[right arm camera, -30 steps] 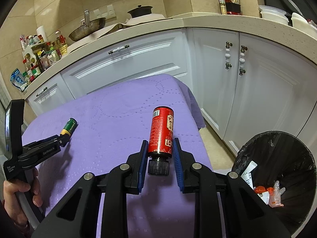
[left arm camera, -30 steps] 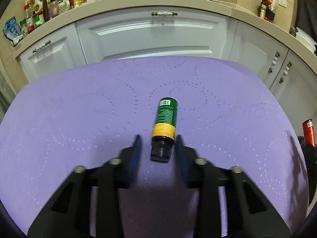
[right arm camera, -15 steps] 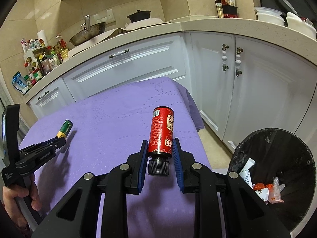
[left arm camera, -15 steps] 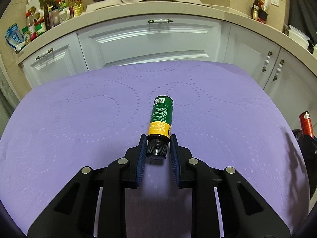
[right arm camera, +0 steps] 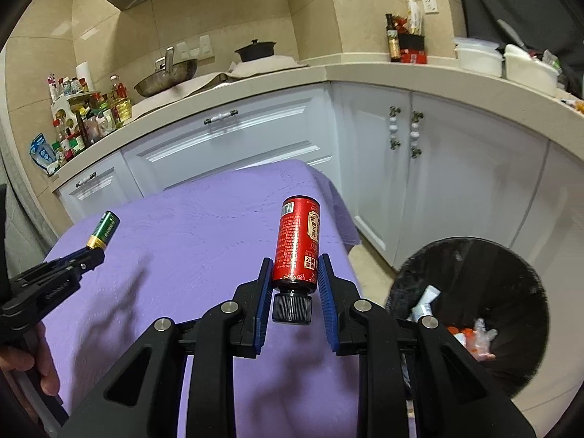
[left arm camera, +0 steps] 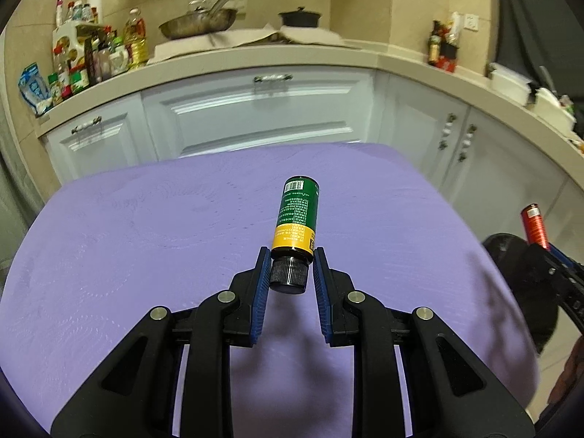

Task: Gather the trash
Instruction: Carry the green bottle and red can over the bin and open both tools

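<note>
I tilt both downward: my left hand-held gripper (left arm camera: 289, 269) clamps a green cylindrical bottle (left arm camera: 297, 214) by its ribbed cap; my right hand-held gripper (right arm camera: 295, 271) pinches a glossy red bottle (right arm camera: 298, 242).

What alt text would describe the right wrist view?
The right gripper holds a red bottle above a purple table. At left, the left gripper holds a green bottle; at right, a black bin contains trash.

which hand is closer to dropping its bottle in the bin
Right. The right gripper, shut on the red bottle, sits beside the open black bin; the left gripper with the green bottle is over the purple table.
</note>
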The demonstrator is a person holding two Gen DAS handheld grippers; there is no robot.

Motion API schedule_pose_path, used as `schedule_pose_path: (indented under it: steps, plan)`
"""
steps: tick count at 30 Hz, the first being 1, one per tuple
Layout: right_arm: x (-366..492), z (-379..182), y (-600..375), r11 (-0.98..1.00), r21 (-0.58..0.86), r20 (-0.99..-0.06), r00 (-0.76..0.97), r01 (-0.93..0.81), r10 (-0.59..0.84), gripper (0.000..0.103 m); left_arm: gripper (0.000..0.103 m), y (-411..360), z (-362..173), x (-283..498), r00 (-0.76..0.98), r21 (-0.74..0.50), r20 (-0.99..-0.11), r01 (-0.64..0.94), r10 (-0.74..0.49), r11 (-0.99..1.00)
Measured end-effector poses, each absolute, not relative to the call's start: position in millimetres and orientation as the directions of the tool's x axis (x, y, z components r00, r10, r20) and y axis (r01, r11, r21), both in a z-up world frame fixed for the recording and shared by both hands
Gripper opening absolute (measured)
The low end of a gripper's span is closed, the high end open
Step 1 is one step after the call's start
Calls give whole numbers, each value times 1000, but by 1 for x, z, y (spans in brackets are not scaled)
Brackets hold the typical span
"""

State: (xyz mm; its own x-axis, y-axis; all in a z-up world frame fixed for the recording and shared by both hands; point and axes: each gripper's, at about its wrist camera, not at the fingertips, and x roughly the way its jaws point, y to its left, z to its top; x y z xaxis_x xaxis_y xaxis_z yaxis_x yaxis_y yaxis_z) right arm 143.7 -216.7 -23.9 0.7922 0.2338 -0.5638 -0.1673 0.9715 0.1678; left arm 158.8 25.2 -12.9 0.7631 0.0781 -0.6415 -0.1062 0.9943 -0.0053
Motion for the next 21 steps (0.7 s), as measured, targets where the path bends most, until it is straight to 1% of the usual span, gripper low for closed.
schedule_pose_path:
  steps: [10,16,21]
  plan:
    - [97,-10,-278,991,132,-546,834,-16,86,26,23,-46,9,129,798,-28,-596,84,-84,996]
    - [81,-11,-317,989,123,-545,838,77,3,26,23,-101,11,126,793,-20,-580,211,-183,977]
    - [79,-12,-341,985,121,-543,839,119,-35,26,23,-148,10,127,779,-7,-575,301,-250,954]
